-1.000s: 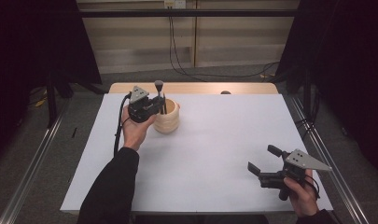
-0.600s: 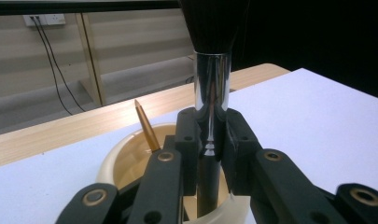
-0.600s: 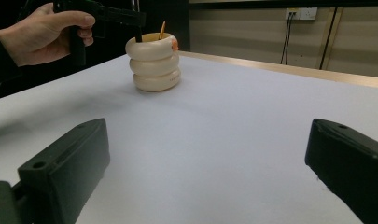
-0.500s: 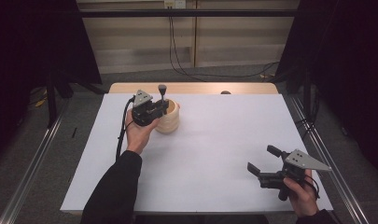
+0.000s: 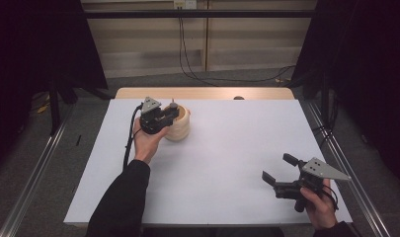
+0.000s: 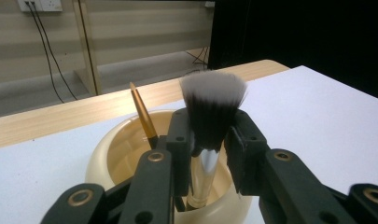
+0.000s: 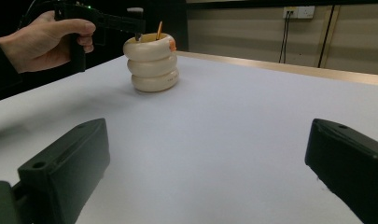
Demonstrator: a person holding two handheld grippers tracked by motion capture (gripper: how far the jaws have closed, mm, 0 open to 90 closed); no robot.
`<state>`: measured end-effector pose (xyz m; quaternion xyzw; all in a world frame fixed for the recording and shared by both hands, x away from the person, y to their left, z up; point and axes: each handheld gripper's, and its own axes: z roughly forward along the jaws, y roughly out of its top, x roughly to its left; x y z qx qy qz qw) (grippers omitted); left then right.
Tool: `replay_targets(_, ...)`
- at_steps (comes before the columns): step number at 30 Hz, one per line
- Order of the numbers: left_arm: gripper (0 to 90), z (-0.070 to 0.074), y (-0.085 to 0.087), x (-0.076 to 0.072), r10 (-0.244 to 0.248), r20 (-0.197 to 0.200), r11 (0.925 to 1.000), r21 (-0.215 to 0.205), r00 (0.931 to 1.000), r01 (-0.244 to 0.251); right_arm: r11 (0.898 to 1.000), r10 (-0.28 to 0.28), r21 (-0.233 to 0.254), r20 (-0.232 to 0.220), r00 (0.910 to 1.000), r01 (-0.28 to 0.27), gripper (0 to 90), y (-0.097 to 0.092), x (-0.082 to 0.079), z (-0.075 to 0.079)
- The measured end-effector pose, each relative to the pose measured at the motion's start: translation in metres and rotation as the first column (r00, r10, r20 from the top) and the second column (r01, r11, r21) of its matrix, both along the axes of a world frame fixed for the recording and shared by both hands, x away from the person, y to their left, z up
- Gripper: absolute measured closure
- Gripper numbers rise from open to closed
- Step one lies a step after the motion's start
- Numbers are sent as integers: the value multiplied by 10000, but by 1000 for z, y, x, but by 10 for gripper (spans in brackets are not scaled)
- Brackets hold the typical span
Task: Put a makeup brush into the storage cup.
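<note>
A cream ribbed cup (image 5: pixel 180 126) (image 6: pixel 107 144) (image 7: pixel 151 65) stands at the table's far left. A make-up brush (image 5: pixel 173 104) (image 6: pixel 212 102) with dark, white-tipped bristles stands upright in it, beside a thin orange-handled brush (image 6: pixel 142 112) (image 7: pixel 158 29). My left gripper (image 5: pixel 174 113) (image 6: pixel 210 135) reaches level over the cup's rim, its jaws on either side of the big brush just below the bristles. The jaws have just been opening, and a slim gap shows by the silver ferrule. My right gripper (image 5: pixel 276 167) (image 7: pixel 205 154) stands open and empty near the front right.
The white table top (image 5: pixel 227 148) stretches between the two hands. A bare wooden strip (image 5: pixel 212 93) runs along its far edge. Metal rails flank the table, and cables hang on the back wall.
The big brush has come down from well above the cup to stand lower in it, with the left gripper following it down. The right gripper has kept still.
</note>
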<state>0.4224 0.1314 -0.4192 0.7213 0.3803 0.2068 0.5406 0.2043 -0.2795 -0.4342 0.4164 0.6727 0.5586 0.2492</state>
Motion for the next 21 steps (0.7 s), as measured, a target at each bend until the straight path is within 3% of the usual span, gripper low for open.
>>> replay_targets(8,634,0,2,2,126,75,9998,-122,9999,-125,10000,11,-64,6,10000,-11,0,-1,0,-1)
replay_targets(15,471,2,5,3,444,329,9990,-76,9985,-441,9999,-33,94,-66,10000,34,0,-2,1,-2)
replay_targets(21,314,4,9,3,605,360,9974,-421,9975,-589,10000,13,26,-62,10000,-13,0,-4,1,-2)
